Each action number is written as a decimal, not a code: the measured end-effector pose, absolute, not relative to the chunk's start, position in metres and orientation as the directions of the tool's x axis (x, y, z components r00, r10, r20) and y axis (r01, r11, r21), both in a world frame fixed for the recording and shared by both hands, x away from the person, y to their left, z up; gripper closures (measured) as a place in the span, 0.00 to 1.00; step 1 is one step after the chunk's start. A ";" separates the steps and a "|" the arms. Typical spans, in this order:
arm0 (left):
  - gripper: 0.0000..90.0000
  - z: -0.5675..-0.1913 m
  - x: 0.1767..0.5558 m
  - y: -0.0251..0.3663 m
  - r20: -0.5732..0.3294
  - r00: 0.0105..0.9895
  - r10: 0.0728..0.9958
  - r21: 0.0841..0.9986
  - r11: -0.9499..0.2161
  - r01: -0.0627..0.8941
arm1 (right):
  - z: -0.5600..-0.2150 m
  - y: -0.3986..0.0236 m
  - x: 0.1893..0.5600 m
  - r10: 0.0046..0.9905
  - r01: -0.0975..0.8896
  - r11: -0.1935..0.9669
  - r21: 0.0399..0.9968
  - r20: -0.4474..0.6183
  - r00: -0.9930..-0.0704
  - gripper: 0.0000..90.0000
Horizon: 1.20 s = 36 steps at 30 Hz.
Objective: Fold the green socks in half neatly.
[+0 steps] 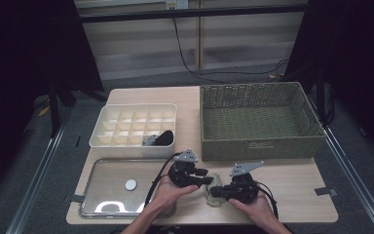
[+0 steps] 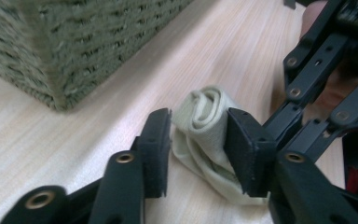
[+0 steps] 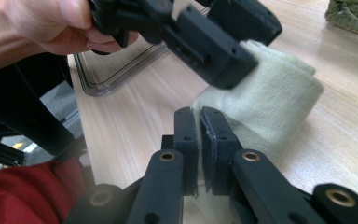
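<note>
A pale green sock [image 1: 215,185], rolled up, lies on the wooden table near its front edge. In the left gripper view the roll [image 2: 205,112] sits between the jaws of my left gripper [image 2: 198,140], which stand apart on either side of it and do not squeeze it. My right gripper [image 3: 199,121] has its jaws together, pinching a thin edge of the sock [image 3: 270,102]. In the high view the left gripper [image 1: 208,176] comes at the sock from the left and the right gripper [image 1: 215,191] from the lower right.
A green woven basket [image 1: 260,146] stands behind the grippers at the right. A white divided box [image 1: 126,144] at the back left holds dark items [image 1: 163,138] in one compartment. A clear tray [image 1: 107,187] with a white disc [image 1: 131,184] lies front left.
</note>
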State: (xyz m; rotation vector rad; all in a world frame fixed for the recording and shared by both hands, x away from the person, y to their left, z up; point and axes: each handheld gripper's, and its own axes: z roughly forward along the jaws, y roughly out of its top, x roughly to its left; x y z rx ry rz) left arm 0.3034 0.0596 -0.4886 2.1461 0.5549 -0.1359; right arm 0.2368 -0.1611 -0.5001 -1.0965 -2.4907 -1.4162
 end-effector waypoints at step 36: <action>0.46 -0.499 0.305 0.056 -0.328 0.885 0.330 0.670 -0.579 0.464 | -0.496 -0.185 0.231 0.657 0.645 0.336 0.687 0.320 -0.683 0.93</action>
